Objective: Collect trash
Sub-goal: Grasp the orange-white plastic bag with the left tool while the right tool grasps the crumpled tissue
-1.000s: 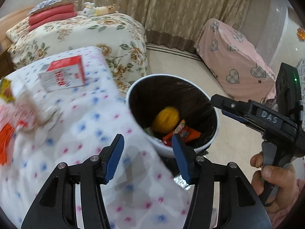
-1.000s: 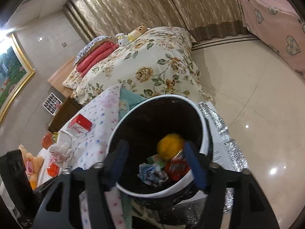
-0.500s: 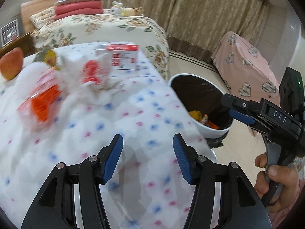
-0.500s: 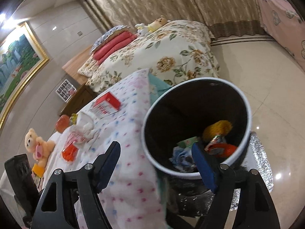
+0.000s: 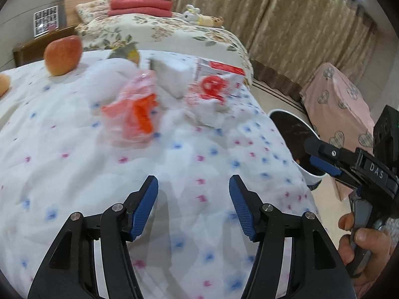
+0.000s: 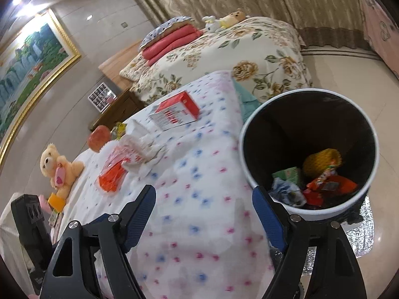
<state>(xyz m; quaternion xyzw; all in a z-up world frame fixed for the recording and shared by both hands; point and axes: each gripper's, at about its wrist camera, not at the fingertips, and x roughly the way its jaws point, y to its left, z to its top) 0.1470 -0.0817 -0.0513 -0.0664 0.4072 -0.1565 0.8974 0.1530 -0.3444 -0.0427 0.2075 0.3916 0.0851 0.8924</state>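
Observation:
On the spotted bedspread (image 5: 74, 164) lie an orange wrapper in clear plastic (image 5: 136, 114) (image 6: 112, 174), a crumpled white wrapper with red print (image 5: 212, 89) (image 6: 139, 152) and a red and white box (image 6: 175, 112). The white bin with a black liner (image 6: 309, 149) (image 5: 291, 134) stands by the bed's edge and holds a yellow ball and snack wrappers. My left gripper (image 5: 193, 199) hovers over the spread short of the wrappers, jaws opening, nothing between them. My right gripper (image 6: 204, 211) is over the bed edge beside the bin, jaws opening, empty.
An apple (image 5: 63, 54) (image 6: 98, 138) sits at the back of the spread. A teddy bear (image 6: 58, 168) sits at the far left. A floral bed (image 6: 224, 52) with red pillows, a wooden nightstand (image 6: 117, 109) and a pink covered seat (image 5: 339, 99) surround the area.
Both grippers swung left, from over the bin to over the spotted spread. The wrappers and apple came into the left view; the bin slid right. Both jaws widened slightly.

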